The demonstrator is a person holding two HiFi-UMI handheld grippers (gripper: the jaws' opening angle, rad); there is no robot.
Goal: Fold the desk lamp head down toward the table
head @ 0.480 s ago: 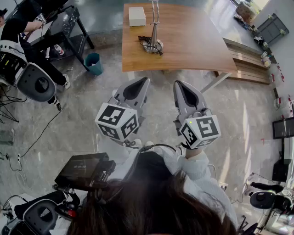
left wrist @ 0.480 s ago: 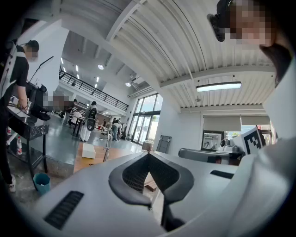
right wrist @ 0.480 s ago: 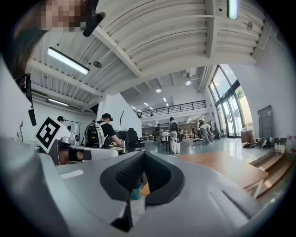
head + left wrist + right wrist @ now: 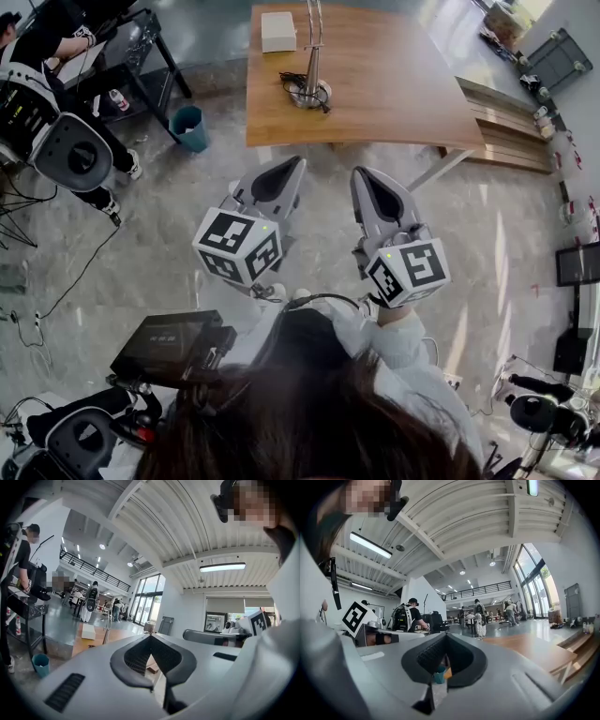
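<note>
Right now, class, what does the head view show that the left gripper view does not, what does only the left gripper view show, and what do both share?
Only the head view: the flat black case near the person. Only the left gripper view: the white ribbed ceiling, its long strip light and the tall windows. Both: the brown wooden table, the white rectangular box and slim metal lamp stem on it, and the teal bucket beside it.
</note>
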